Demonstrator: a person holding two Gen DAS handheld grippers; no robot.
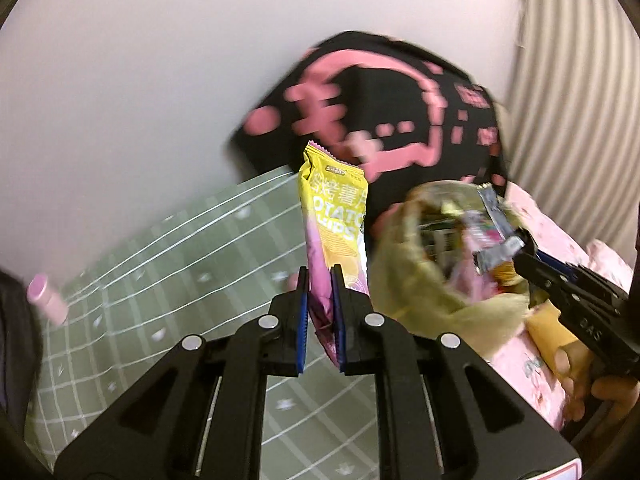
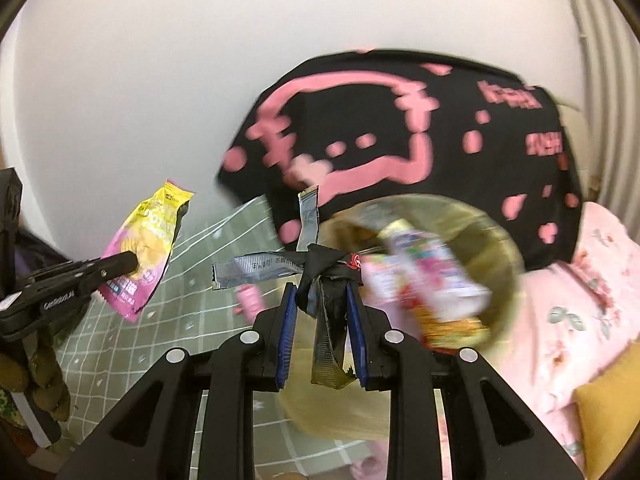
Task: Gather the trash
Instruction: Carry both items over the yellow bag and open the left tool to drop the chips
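My left gripper (image 1: 320,280) is shut on the lower end of a yellow and pink potato chips bag (image 1: 334,216), which stands up from the jaws above the bed. From the right wrist view the same chips bag (image 2: 146,240) hangs at the left in the left gripper (image 2: 134,260). My right gripper (image 2: 322,292) is shut on a bunch of silver and black wrappers (image 2: 320,272), right beside the mouth of a translucent yellowish trash bag (image 2: 506,240). The trash bag (image 1: 408,280) holds several colourful wrappers. The right gripper (image 1: 524,250) shows at its far side.
A black pillow with pink print (image 2: 400,132) leans on the white wall behind the bag. A green grid sheet (image 1: 180,260) covers the bed, with a pink bottle (image 1: 46,298) on it. A pink floral quilt (image 2: 580,312) and a yellow cushion (image 2: 604,420) lie at the right.
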